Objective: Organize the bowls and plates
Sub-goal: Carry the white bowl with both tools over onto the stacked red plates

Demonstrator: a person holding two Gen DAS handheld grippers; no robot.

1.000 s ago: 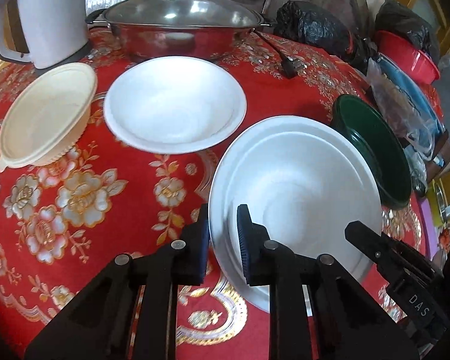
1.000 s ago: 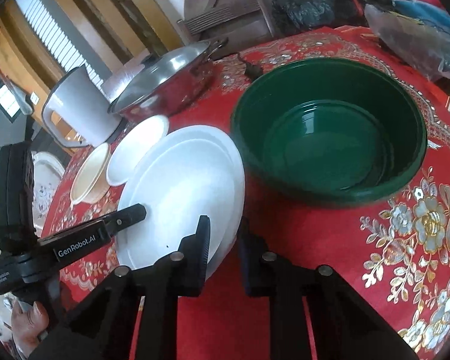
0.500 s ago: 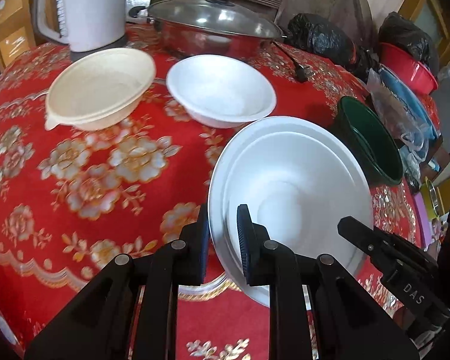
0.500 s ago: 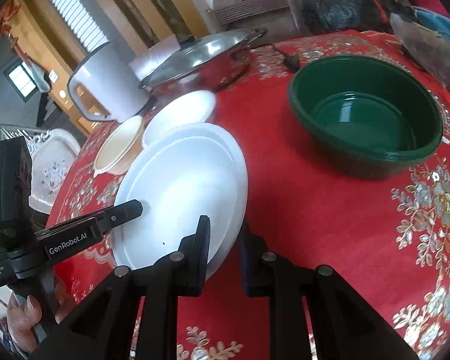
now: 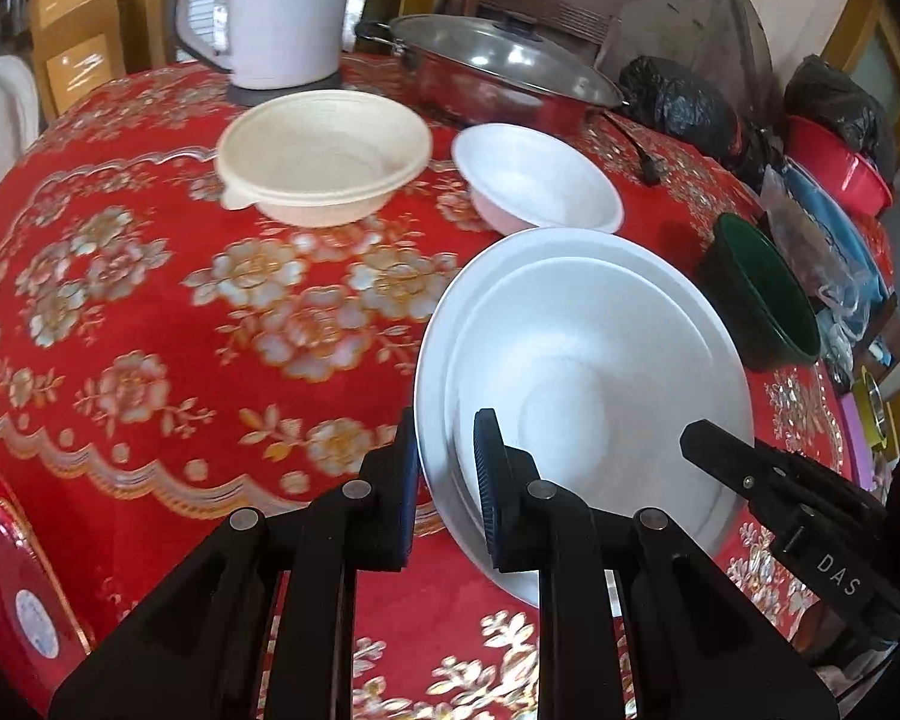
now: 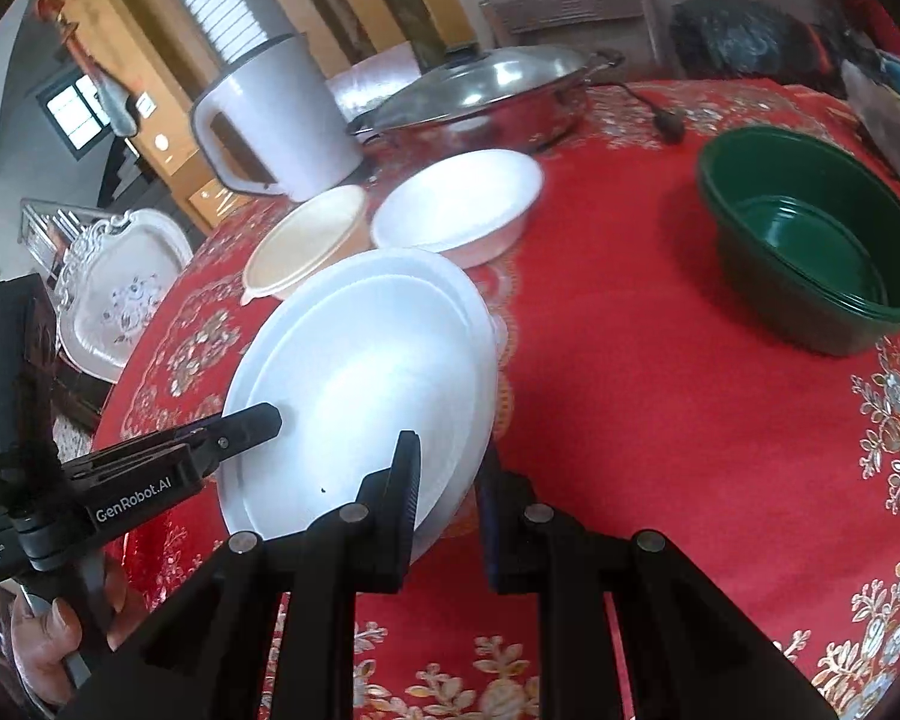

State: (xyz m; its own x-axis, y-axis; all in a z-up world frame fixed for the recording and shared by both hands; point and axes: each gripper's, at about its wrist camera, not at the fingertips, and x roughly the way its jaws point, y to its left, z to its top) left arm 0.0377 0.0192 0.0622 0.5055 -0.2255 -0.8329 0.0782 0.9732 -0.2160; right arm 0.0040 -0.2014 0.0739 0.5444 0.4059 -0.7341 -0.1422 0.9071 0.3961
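A stack of white plates (image 5: 588,372) (image 6: 366,396) hangs above the red tablecloth, held from both sides. My left gripper (image 5: 447,474) is shut on its near left rim. My right gripper (image 6: 447,498) is shut on the opposite rim and shows in the left wrist view (image 5: 714,450) at the lower right. A cream bowl (image 5: 324,156) (image 6: 306,240) and a small white bowl (image 5: 537,180) (image 6: 459,207) sit farther back on the table. A dark green bowl (image 5: 762,294) (image 6: 810,234) stands to the right.
A white kettle (image 5: 282,6) (image 6: 276,120) and a lidded steel pot (image 5: 498,66) (image 6: 480,96) stand at the back of the round table (image 5: 120,300). Black bags, a red basin (image 5: 840,162) and plastic clutter crowd the right edge. A hand (image 6: 48,630) grips the left tool.
Both grippers have carried the plate stack back toward the near side of the table. The bowls, kettle and pot now sit farther away and more tablecloth shows on the left.
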